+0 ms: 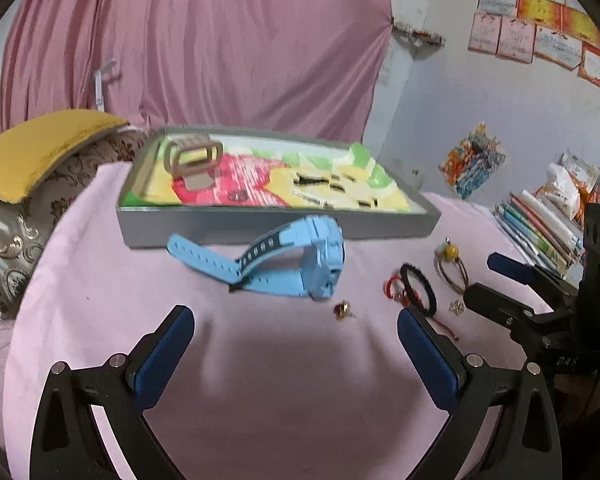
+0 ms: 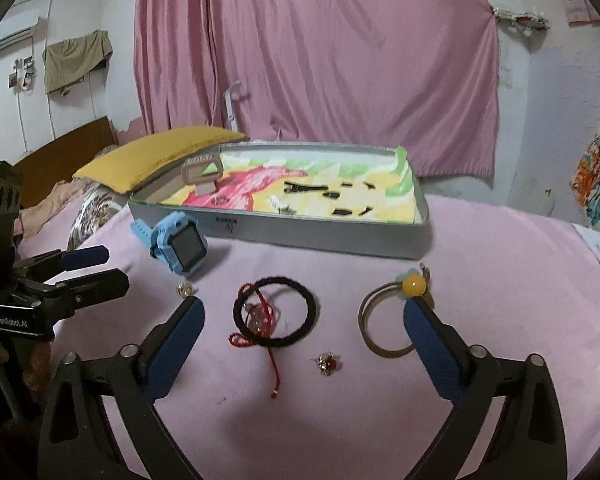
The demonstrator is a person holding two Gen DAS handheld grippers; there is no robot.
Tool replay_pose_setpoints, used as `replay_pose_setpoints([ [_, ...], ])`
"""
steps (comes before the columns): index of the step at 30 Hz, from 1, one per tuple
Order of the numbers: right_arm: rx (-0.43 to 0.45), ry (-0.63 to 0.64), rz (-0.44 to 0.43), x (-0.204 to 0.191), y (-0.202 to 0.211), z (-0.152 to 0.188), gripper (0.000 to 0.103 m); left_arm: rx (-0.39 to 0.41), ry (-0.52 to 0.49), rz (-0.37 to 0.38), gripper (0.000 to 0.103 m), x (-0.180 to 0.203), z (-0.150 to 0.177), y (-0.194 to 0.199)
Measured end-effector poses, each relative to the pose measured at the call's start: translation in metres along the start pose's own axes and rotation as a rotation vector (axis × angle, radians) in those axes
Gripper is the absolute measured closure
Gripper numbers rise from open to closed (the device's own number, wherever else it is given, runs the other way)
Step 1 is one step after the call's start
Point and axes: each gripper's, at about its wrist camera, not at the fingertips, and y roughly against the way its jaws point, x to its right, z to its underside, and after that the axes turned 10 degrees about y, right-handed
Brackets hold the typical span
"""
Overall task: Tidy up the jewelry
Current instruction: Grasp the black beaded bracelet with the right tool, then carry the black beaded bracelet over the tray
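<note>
Black left gripper (image 2: 100,268) (lettered "GenRobot.AI") near blue watch (image 2: 178,242)

Curtain: a big pink pleated fabric curtain (image 2: 320,64) is hung across most of the back wall, bunched up and tied off at its right edge.
Walls: pale bluish-white plaster, kinda scuffed; a grid of pink and orange paper certificates (image 1: 540,32) is stuck up high on the right, and a colourful cartoon poster (image 1: 472,164) is pinned lower down.
Surface: everything is laid on a light pink cloth-covered bed (image 2: 340,420).
Pillow: a mustard-yellow cushion (image 2: 156,156) is propped at the left, over a brown floral-patterned one (image 1: 20,220).
Left wall: a khaki cloth (image 2: 76,60) is draped from a hook.
Books: a slanted stack of thin paperbacks (image 1: 540,224) is seen at the right.
</note>
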Motion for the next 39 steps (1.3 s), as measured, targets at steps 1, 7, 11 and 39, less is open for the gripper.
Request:
replay_pose_setpoints([
  [1, -0.014, 0.003, -0.007, 0.001, -0.002, 0.000, 0.026, -0.010, 0.001, 0.002, 0.001, 0.001, 0.000, -0.002],
  [7, -0.094, 0.004, -0.078, 0.003, -0.021, -0.002, 0.054, -0.096, -0.002, 0.015, 0.024, 0.006, 0.000, -0.016],
  [11, -0.149, 0.032, -0.101, 0.003, -0.032, -0.006, 0.066, -0.152, -0.031, 0.028, 0.043, 0.015, -0.001, -0.027],
  [39, -0.247, 0.138, -0.136, 0.002, -0.067, -0.019, 0.095, -0.222, -0.146, -0.011, 0.091, 0.041, -0.008, -0.050],
])
